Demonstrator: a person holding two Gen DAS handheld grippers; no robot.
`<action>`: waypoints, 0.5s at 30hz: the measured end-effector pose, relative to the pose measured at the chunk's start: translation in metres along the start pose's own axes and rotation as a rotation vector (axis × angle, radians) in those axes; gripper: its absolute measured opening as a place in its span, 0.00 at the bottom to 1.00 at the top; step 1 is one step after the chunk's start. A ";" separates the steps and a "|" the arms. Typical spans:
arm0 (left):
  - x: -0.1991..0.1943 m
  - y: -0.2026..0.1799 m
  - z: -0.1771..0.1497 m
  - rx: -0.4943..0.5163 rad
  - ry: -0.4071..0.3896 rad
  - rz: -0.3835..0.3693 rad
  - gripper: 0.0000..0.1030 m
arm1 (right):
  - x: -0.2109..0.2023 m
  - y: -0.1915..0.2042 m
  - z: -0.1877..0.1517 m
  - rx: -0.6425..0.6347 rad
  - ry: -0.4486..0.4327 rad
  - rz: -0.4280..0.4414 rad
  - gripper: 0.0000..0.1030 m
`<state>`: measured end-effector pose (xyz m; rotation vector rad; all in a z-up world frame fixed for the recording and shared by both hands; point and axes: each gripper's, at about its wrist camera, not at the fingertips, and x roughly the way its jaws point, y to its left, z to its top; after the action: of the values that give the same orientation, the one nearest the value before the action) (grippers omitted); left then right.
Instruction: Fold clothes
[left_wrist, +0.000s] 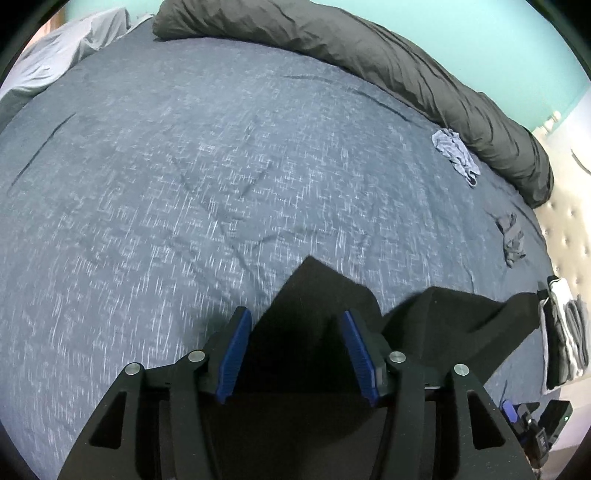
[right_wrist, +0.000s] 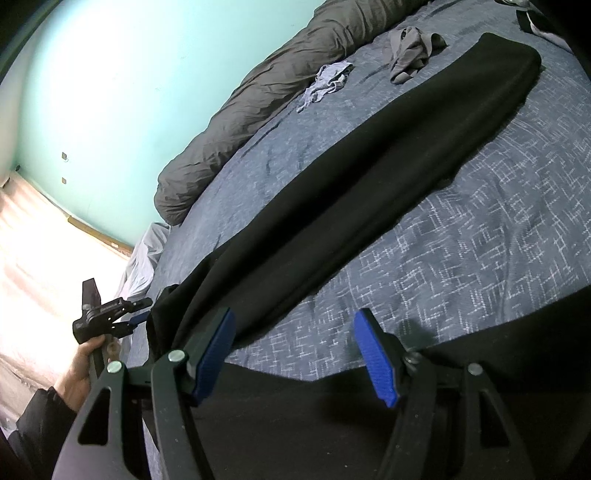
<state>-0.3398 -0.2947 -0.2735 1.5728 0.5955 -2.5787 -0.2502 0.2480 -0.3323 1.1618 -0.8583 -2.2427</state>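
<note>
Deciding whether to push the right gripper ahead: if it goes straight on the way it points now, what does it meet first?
Probably the blue patterned bedspread, bare between the open right gripper fingers. The long black garment lies just to the left of that line, next to the left finger; depth is unclear, so it could brush that edge.

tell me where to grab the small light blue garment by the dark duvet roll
Take the light blue garment at its bunched upper part, coming from the open bedspread side, since the rolled duvet crowds its far edge. It lies crumpled with raised folds there, easy for a hand-held gripper to pinch; the thin tail trailing off gives little to hold.
</note>
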 end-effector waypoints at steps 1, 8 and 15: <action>0.003 0.001 0.003 0.000 0.000 0.002 0.54 | 0.000 -0.001 0.000 0.002 0.001 0.000 0.66; 0.029 0.008 0.019 -0.039 0.034 -0.024 0.54 | 0.003 -0.007 0.002 0.021 0.013 -0.004 0.66; 0.039 0.011 0.019 -0.079 0.061 -0.101 0.54 | 0.002 -0.007 0.002 0.018 0.019 -0.005 0.66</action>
<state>-0.3715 -0.3054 -0.3033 1.6418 0.7925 -2.5499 -0.2537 0.2518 -0.3379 1.1921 -0.8705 -2.2291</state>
